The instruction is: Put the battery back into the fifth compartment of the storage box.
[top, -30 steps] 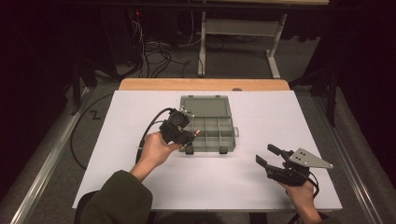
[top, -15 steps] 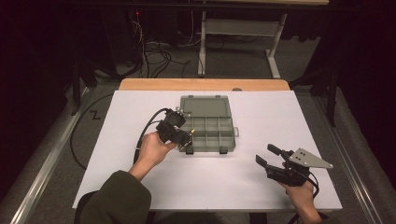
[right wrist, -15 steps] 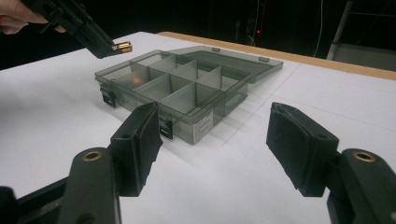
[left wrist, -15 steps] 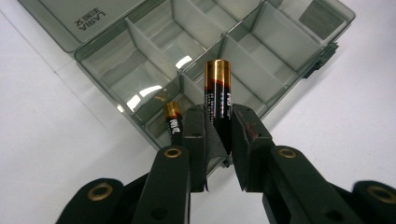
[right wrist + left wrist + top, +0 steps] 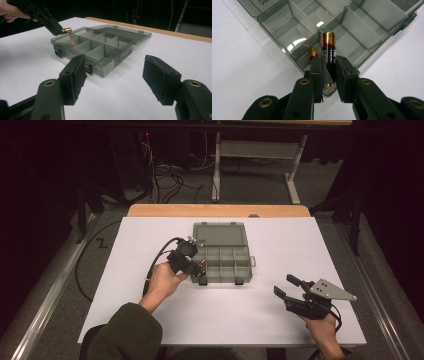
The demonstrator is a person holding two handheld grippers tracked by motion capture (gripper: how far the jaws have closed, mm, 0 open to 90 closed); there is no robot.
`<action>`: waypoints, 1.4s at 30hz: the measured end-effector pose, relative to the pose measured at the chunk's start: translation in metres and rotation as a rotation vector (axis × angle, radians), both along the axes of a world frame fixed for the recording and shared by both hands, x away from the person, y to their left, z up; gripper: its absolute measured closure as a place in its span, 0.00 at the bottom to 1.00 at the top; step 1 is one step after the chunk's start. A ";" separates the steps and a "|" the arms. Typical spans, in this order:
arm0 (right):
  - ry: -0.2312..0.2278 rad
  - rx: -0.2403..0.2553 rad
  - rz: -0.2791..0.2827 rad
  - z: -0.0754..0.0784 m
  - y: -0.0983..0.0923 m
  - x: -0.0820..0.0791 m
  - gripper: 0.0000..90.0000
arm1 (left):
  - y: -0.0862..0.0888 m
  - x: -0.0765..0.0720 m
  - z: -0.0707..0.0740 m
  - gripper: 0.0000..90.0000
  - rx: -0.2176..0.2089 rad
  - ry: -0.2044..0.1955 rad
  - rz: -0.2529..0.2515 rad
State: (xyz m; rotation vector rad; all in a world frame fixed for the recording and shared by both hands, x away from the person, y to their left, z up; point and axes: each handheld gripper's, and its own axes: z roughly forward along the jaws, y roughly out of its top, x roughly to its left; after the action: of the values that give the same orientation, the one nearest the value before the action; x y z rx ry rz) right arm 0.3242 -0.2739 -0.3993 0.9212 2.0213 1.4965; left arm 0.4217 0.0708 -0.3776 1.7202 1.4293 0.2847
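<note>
A battery (image 5: 329, 53) is seen clamped between the jaws of the left gripper (image 5: 328, 75) at the centre of the left gripper view. Its long axis is aligned with the jaws, running from the lower middle toward the upper middle of the frame, and its gold-coloured end is pointed upward in the picture, away from the gripper body. The battery is held over the near corner compartment of the compartment box (image 5: 352, 27), whose smoky clear dividers are spread across the upper half of that frame; a reflection of the battery is shown on the box wall just left of the jaws.

In the high view the left gripper (image 5: 192, 265) is found at the left edge of the box (image 5: 222, 257), near the centre of the frame, with the lid (image 5: 220, 232) laid open toward the upper side.

The right gripper (image 5: 287, 287) is held at the lower right of the high view, well apart from the box, above the white table (image 5: 300, 245). Its jaws are stood wide apart with nothing between them.
</note>
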 end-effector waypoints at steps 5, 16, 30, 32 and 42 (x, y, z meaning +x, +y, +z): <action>0.003 -0.002 0.000 0.000 0.000 0.000 0.41 | -0.001 0.002 -0.004 0.85 0.009 0.015 0.002; 0.001 0.002 0.002 0.000 0.000 0.000 0.41 | -0.001 0.006 -0.010 0.85 0.023 0.037 0.019; 0.011 0.004 -0.008 -0.001 -0.001 0.002 0.41 | 0.001 0.003 -0.002 0.69 -0.029 0.005 0.013; 0.019 0.001 -0.012 -0.002 -0.001 0.004 0.41 | 0.002 0.004 0.000 0.66 -0.047 -0.001 0.015; 0.016 -0.008 -0.011 -0.002 0.002 0.004 0.41 | 0.011 -0.004 0.005 0.55 -0.094 -0.040 0.035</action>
State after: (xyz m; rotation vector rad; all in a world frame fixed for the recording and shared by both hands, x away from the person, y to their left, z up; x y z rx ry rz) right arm 0.3279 -0.2716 -0.4013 0.9428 2.0288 1.4793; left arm 0.4177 0.0822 -0.3724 1.6065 1.4220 0.2654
